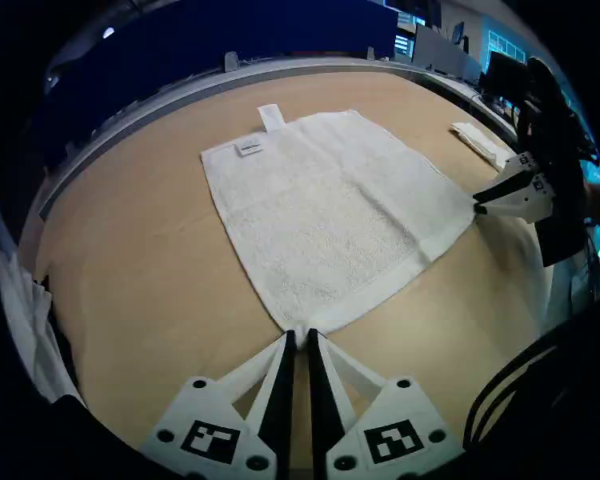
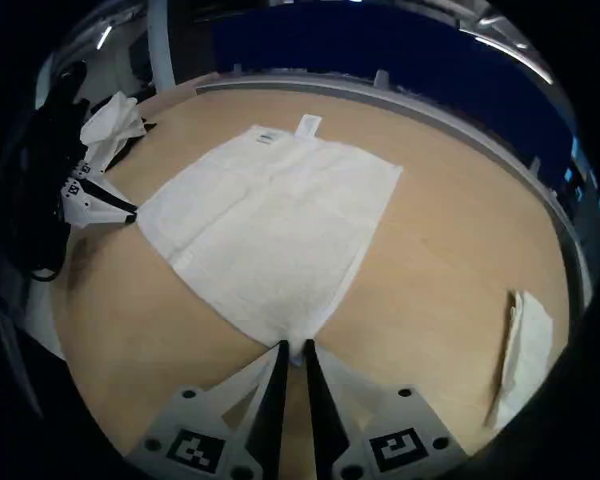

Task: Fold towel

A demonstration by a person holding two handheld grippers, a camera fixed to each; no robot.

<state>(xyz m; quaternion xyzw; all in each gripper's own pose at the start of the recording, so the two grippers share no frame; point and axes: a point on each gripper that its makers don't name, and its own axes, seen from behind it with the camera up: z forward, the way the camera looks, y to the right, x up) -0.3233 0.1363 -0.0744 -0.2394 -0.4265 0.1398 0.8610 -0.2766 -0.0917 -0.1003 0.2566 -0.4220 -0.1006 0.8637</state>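
left gripper view: white square terry towel (image 1: 324, 216) flat on tan wooden table (image 1: 140, 264), left gripper (image 1: 300, 338) jaws pinched on near corner; right gripper (image 2: 294, 348) jaws likewise clamp adjacent corner.

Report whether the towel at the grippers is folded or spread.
Spread: the towel lies as one flat sheet on the table, corners out.
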